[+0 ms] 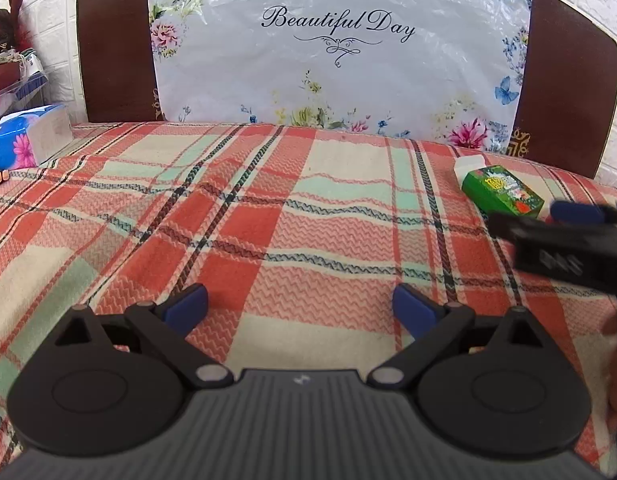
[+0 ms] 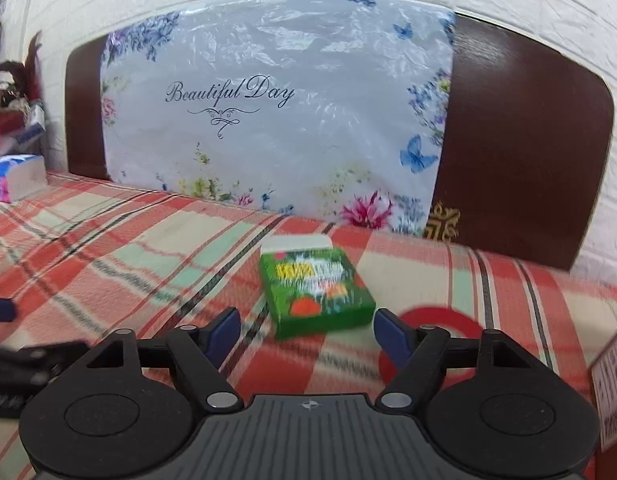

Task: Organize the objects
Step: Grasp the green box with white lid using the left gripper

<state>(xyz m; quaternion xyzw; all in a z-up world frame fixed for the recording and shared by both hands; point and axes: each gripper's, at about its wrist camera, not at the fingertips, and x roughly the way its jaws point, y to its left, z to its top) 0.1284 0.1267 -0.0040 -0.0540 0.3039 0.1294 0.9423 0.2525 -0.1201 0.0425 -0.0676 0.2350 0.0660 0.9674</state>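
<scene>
A green printed box [image 2: 316, 292] with a white end flap lies flat on the plaid bedspread [image 2: 148, 248]. My right gripper [image 2: 306, 326] is open, and the box's near end sits just ahead of and between its blue fingertips [image 2: 224, 330]. There is a gap on the left side, and the box's right corner lies close to the other pad. In the left wrist view the same box [image 1: 502, 190] is at the far right, with the right gripper's blue pad [image 1: 576, 213] beside it. My left gripper [image 1: 300, 304] is wide open over bare bedspread [image 1: 268, 208], holding nothing.
A floral pillow in plastic wrap [image 1: 340, 60] leans on the brown headboard [image 1: 116, 52] at the back. A tissue pack [image 1: 28, 136] and clutter sit at the far left. A red ring [image 2: 464, 320] lies behind my right finger. A white patterned box [image 2: 612, 384] is at the right edge.
</scene>
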